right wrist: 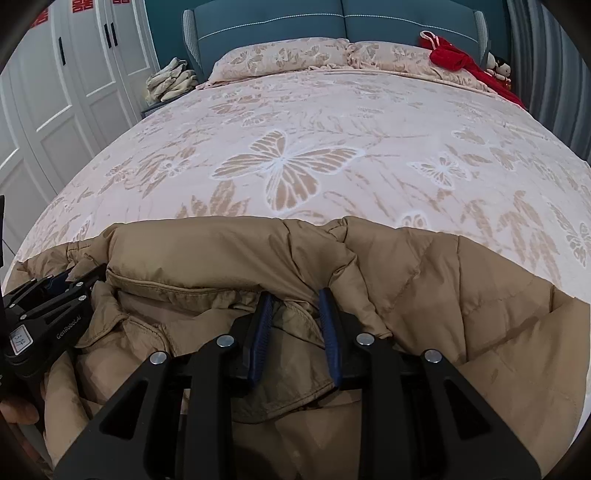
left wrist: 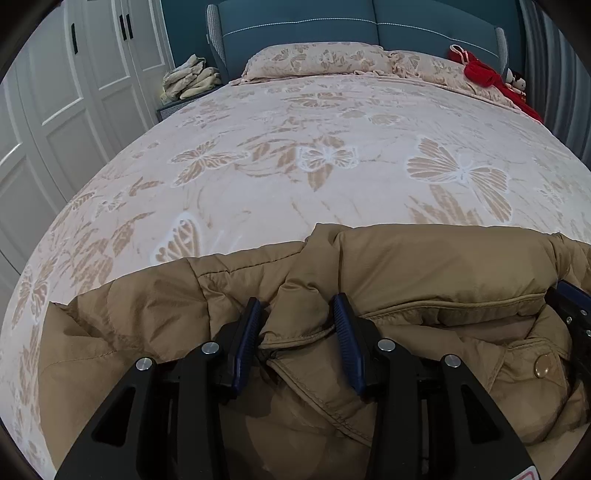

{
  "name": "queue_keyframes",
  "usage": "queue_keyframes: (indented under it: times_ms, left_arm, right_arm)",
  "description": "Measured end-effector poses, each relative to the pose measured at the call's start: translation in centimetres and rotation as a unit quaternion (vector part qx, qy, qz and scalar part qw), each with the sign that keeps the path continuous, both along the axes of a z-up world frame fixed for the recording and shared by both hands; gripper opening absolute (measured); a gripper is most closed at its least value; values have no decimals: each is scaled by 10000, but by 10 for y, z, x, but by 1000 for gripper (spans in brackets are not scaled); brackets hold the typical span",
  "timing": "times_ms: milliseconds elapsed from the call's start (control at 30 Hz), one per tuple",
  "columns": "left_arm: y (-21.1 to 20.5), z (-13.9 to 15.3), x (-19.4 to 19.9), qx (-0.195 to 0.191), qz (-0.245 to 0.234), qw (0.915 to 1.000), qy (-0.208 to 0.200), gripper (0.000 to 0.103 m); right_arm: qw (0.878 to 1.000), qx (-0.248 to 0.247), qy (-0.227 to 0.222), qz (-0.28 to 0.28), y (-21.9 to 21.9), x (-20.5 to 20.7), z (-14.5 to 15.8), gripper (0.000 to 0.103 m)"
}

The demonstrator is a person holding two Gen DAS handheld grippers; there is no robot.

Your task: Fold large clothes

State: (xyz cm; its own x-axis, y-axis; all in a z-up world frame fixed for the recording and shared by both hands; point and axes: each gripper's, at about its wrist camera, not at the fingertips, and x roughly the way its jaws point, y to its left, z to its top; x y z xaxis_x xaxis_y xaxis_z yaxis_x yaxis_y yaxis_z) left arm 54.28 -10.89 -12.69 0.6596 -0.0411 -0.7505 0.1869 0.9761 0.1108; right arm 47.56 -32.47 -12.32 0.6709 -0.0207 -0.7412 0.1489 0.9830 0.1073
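A tan padded coat (left wrist: 424, 266) lies bunched on the near part of a bed (left wrist: 295, 122), its long axis running side to side across the bed, parallel to the blue headboard (left wrist: 332, 29). Its far edge forms an uneven line across the butterfly-patterned cover; which end is collar and which is hem cannot be told, though a snap button (left wrist: 542, 367) shows on a flap toward its right part in the left wrist view.

The left gripper (left wrist: 297, 325) points down at the coat, and a raised fold with a stitched hem sits between its blue pads (left wrist: 248, 332), which press the cloth on both sides at a middling width. The right gripper (right wrist: 295, 317) stands just beside it further right along the coat, its fingers (right wrist: 263, 325) narrower and pinching a crumpled ridge of the same fabric. Each gripper shows at the edge of the other's view.

Two pillows (right wrist: 280, 55) lie at the headboard, with a red cloth (right wrist: 458, 61) and a small doll (right wrist: 498, 66) at the far right corner. A nightstand (left wrist: 177, 105) left of the bed carries a heap of pale cloth (left wrist: 190, 79). White wardrobe doors (left wrist: 74, 92) stand behind.
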Motion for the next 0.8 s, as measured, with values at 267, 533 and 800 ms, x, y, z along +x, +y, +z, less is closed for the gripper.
queue_keyframes:
  times_ms: [267,533,800]
  left_arm:
    - [12,30,-19,-18,66,9999,111,52]
    - [130,94,-183,-999,-50,9934,568,73]
    - [253,53,-326,-1577,863,9692,1681,74]
  right_arm:
    - [9995,264,185,-18,-8,-15,21,26]
    - [9985,536,60,-80,-40,-240,101,67]
    - [9822,1311,742,-1120,-89,-459,76,73]
